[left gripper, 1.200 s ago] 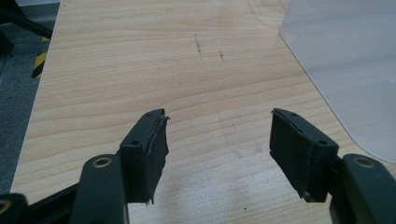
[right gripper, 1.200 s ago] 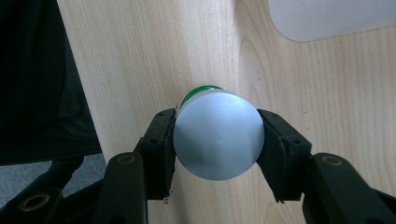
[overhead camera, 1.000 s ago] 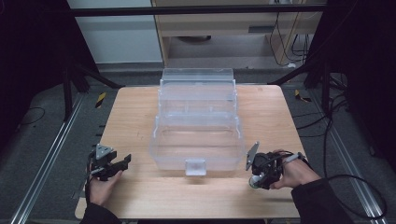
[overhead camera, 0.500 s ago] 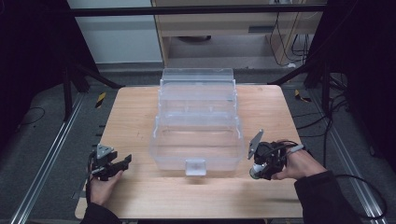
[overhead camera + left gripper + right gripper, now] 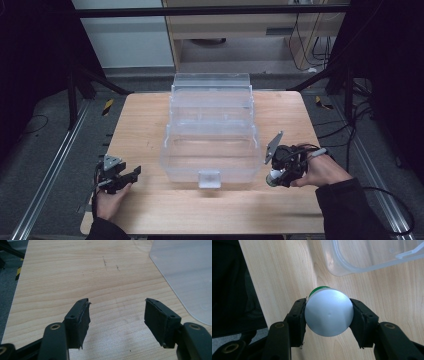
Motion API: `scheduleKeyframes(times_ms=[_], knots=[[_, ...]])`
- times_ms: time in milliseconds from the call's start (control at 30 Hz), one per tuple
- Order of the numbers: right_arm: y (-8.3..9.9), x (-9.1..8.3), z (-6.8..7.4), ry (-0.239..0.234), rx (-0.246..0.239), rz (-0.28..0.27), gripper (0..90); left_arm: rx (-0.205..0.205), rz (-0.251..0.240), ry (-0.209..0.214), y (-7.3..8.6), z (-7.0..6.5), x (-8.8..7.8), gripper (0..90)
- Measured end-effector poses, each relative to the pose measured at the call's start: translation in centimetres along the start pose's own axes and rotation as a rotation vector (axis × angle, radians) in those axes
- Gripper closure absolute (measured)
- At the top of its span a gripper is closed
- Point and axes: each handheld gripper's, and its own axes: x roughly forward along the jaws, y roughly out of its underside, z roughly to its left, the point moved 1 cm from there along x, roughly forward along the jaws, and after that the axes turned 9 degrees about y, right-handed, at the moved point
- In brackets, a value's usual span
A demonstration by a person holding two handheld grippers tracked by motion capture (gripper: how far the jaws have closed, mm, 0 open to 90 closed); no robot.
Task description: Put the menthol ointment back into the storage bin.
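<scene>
While clamped in the right gripper point(image 5: 327, 315), a silver-bottomed can point(image 5: 328, 315) beside the clear bin point(image 5: 212, 135).

The box point(image 5: 211, 135) stands at the middle of the table point(image 5: 140, 120). My left gripper point(image 5: 131, 175) rests on the table left of the box, well apart. My right gripper point(image 5: 270, 176) sits just beside the box's right near corner, with a can point(image 5: 328, 312) between its jaws.

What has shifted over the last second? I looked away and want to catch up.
The right gripper, shut on a silver-capped green bottle, has moved slightly outward, away from the clear plastic box, and a bit farther up the table. Nothing was picked up or released. The left gripper stayed open in its place, and the box did not move.
</scene>
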Motion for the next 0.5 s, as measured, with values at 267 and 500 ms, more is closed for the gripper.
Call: scheduleKeyframes(times_ms=[267, 500], knots=[[-0.5, -1.2, -0.8, 0.012, 0.009, -0.018, 50.2, 0.000, 0.001, 0.000, 0.0, 0.0, 0.0, 36.5], [-1.1, -1.9, -1.5, 0.006, 0.012, -0.014, 50.2, 0.004, 0.002, 0.002, 0.0, -0.1, 0.0, 36.6]])
